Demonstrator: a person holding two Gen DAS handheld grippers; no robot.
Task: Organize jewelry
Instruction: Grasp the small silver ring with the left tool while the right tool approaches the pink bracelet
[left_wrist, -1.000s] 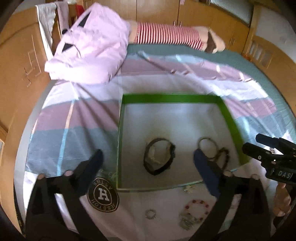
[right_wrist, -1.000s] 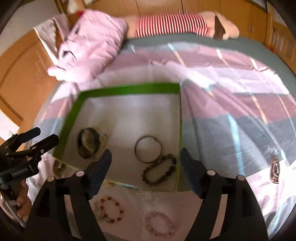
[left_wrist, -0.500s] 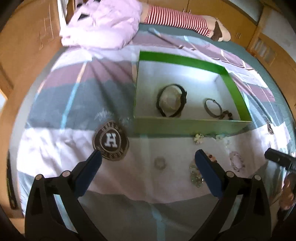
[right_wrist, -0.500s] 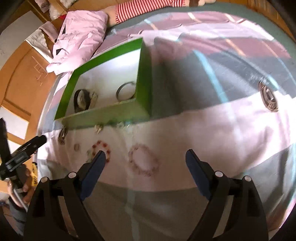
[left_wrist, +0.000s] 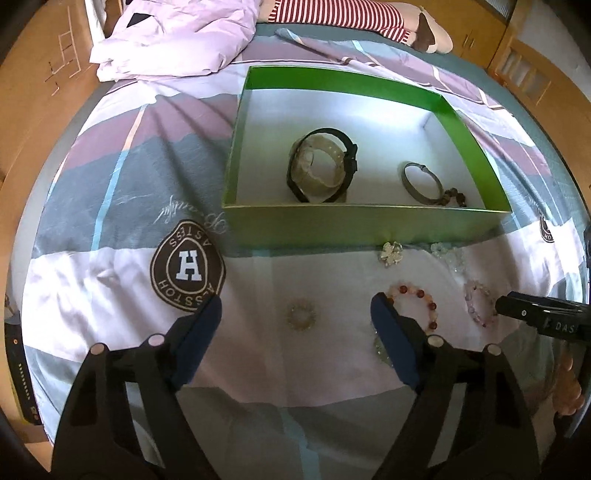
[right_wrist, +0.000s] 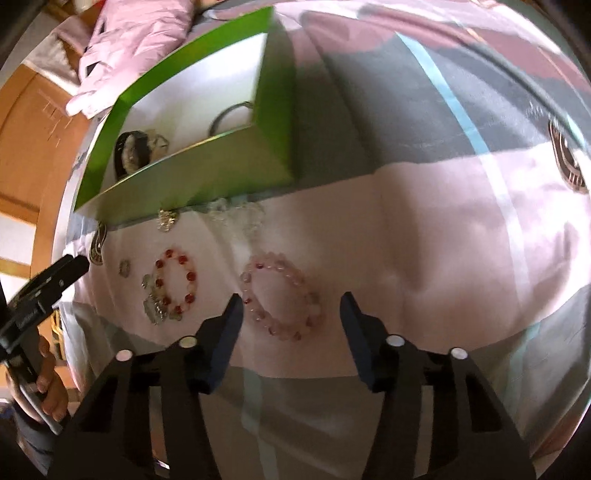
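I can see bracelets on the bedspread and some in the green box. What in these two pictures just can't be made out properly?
- Dark bead bracelet in the green box: left view, box's near wall cuts off its lower part.
- Silvery piece: left view, mostly behind the left claw finger; claw closing, nothing between.
- Clear beads by the box: right view, blurred.
- Watch: right view, half hidden by the wall.
- Right claw: closing above the pink bracelet; contact unclear.

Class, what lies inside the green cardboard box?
Inside the green cardboard box: a black-strapped watch, a grey metal bangle and a dark beaded bracelet, partly hidden by the near wall.
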